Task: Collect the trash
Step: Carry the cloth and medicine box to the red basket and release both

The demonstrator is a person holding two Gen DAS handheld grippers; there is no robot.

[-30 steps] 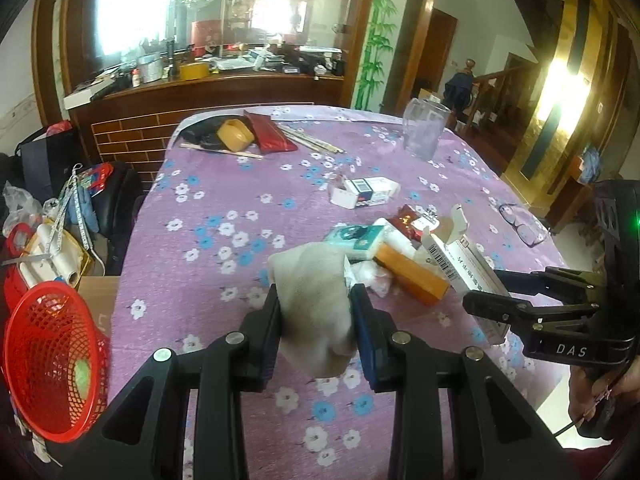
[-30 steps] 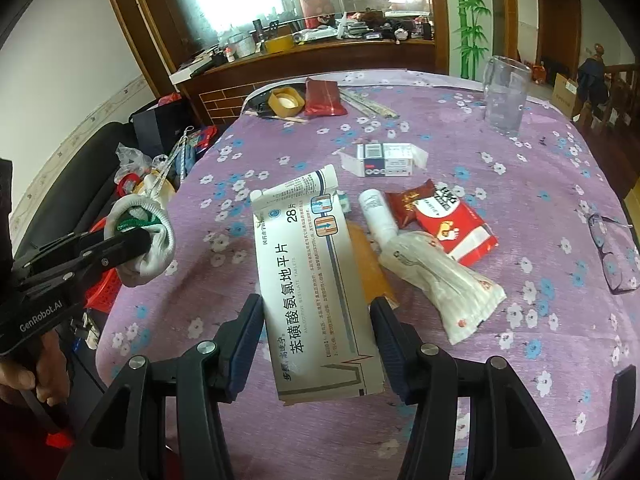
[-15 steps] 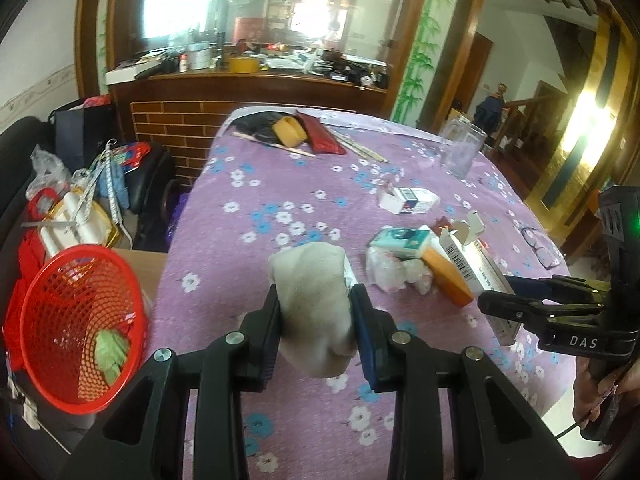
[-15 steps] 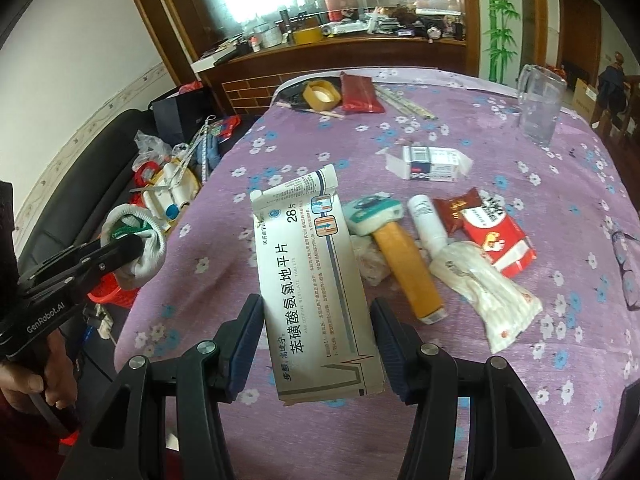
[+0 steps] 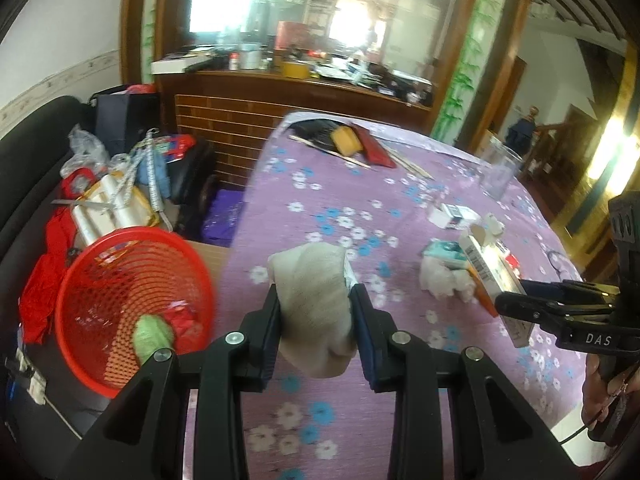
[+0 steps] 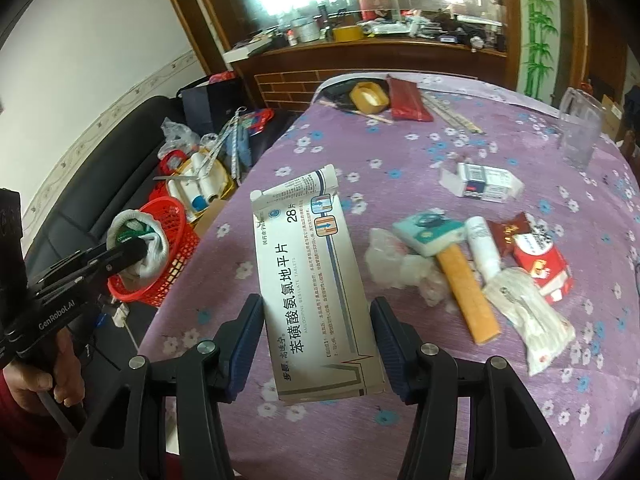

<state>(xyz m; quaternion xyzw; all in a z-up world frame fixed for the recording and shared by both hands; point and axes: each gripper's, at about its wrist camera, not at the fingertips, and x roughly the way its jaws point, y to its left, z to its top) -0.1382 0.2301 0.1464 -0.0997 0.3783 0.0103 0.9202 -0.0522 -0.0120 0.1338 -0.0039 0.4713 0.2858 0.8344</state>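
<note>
My left gripper (image 5: 316, 316) is shut on a crumpled white cloth wad (image 5: 314, 296), held above the table's left edge. It also shows in the right wrist view (image 6: 132, 250) in front of the red mesh basket (image 6: 164, 252). The basket (image 5: 120, 304) stands left of the table and holds a green scrap and red wrappers. My right gripper (image 6: 318, 330) is shut on a white medicine box (image 6: 316, 280) with Chinese print, held over the purple flowered tablecloth (image 6: 420, 152).
On the table lie a crumpled plastic wad (image 6: 400, 264), a teal packet, an orange bar (image 6: 468, 292), a white tube, red wrappers (image 6: 536, 248), a white plastic bag, a small box (image 6: 480, 182), a clear jug (image 6: 580, 128) and a tape roll. A cluttered black sofa (image 5: 36, 184) stands on the left.
Both grippers have moved left toward the table's left edge with their loads. The red basket now sits closer and larger in both views.
</note>
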